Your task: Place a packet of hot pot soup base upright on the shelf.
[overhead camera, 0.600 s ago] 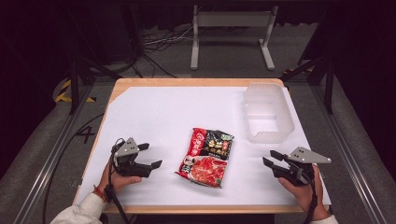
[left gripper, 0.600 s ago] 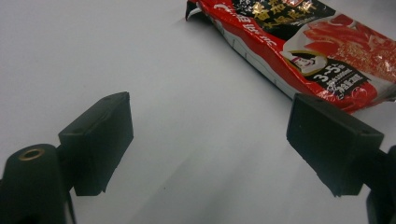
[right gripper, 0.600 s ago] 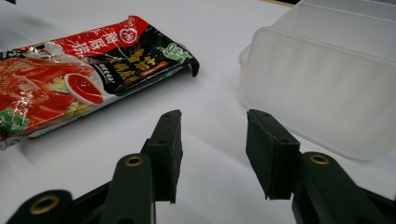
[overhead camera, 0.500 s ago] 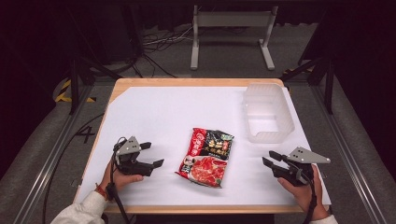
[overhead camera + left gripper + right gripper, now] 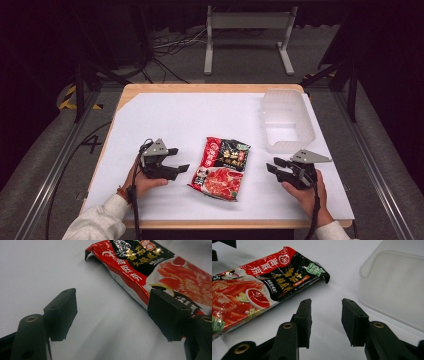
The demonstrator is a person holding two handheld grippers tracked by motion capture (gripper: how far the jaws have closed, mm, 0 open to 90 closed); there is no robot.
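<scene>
Centrally, toward the near edge of the white-topped bench [image 5: 200,115], lies a red and black plastic food packet [image 5: 222,168] printed with a picture of red sauce and gold lettering; it rests flat, its long axis running from the near edge toward the far edge, tilted slightly. The left gripper [image 5: 176,161], a black 2-jaw tool with a grey three-cornered plate on top, sits just beside the packet's left side, held in the person's left hand [image 5: 142,181] near the near-left part of the bench. Its jaws stand apart with bare white surface between them; in the left gripper view [image 5: 112,312] one jaw overlaps the packet's edge in the picture, but whether it touches cannot be told, and nothing is gripped. The right gripper [image 5: 274,165], of the same build, lies to the right of the packet and clearly apart from it, held in the right hand [image 5: 305,192] near the near-right corner. In the right gripper view [image 5: 325,320] its 2 jaws are parted by a narrower gap with nothing between them, pointing between the packet and a translucent white rectangular plastic tub [image 5: 300,131]. That tub stands along the right edge of the bench, beyond the right gripper, well apart from the packet.
</scene>
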